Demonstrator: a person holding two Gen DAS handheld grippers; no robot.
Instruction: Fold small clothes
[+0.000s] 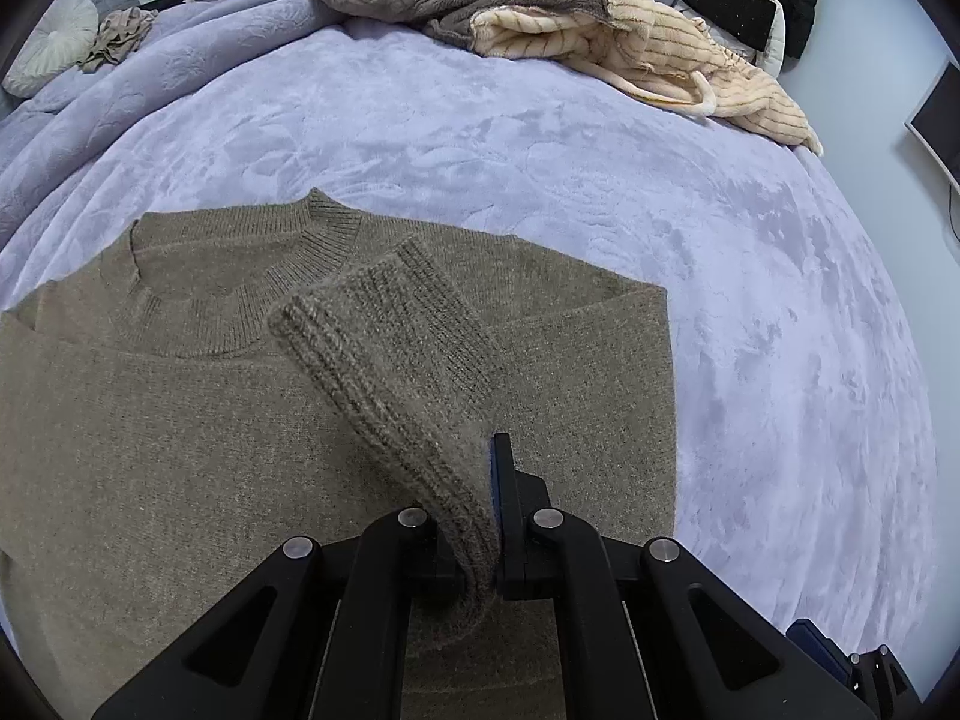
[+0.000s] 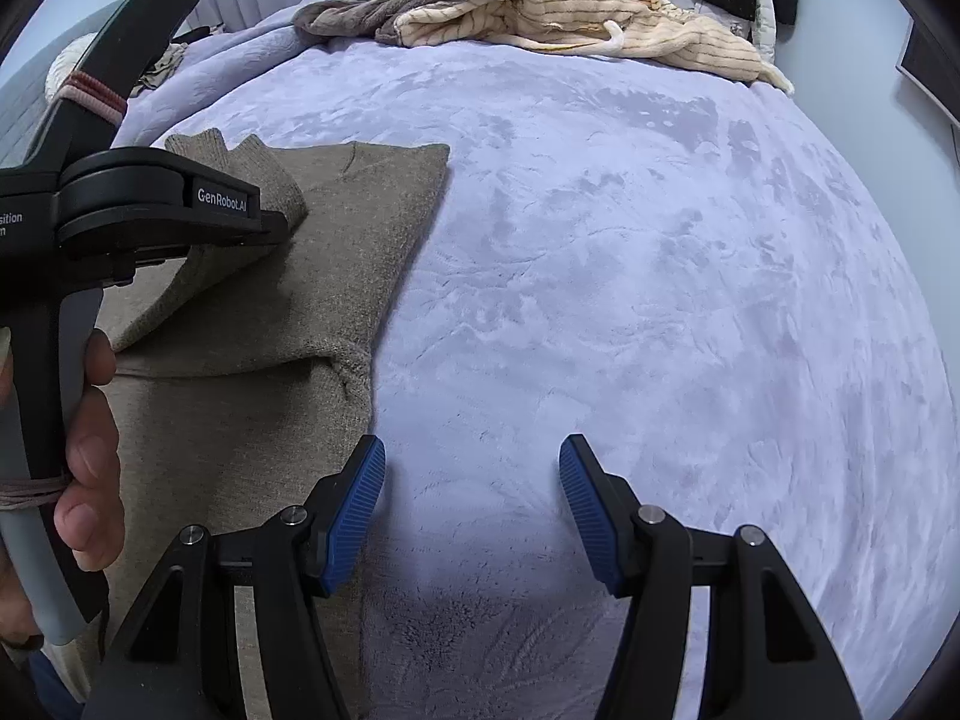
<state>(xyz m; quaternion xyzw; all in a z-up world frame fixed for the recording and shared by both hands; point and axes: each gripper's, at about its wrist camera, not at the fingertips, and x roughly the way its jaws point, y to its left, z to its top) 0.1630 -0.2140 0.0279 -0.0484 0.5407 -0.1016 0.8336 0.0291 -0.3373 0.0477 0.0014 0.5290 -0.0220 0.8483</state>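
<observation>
Bed (image 1: 540, 192): I see a big bed with a soft purple blanket. It fills most of both views.
Sweater (image 1: 180, 408): My brown sweater lies flat on the bed, on the near left part. Its neck hole points to the far side of the bed. In the right view the sweater (image 2: 288, 312) is left of my right claw, and one side looks folded in.
Pile (image 1: 600, 30): A heap of tan striped and grey fuzzy clothes sits at the far edge of the bed, well apart from the sweater.
Pillow (image 1: 54, 51): A round pale pillow is at the far left corner of the bed, with a small crumpled beige cloth (image 1: 120, 36) just beside it.
Left claw (image 1: 489, 516): I have it squeezed tight on the cuff. It hangs over the sweater's body and points down at it. In the right view a hand (image 2: 90, 468) holds its handle.
Sleeve (image 1: 390, 372): The sleeve is lifted up off the sweater. Its ribbed cuff end is pinched in my left claw.
Right claw (image 2: 471, 507): Its blue pads (image 2: 360, 510) stand apart with nothing between them. It is over bare blanket, just beside the sweater's right edge.
</observation>
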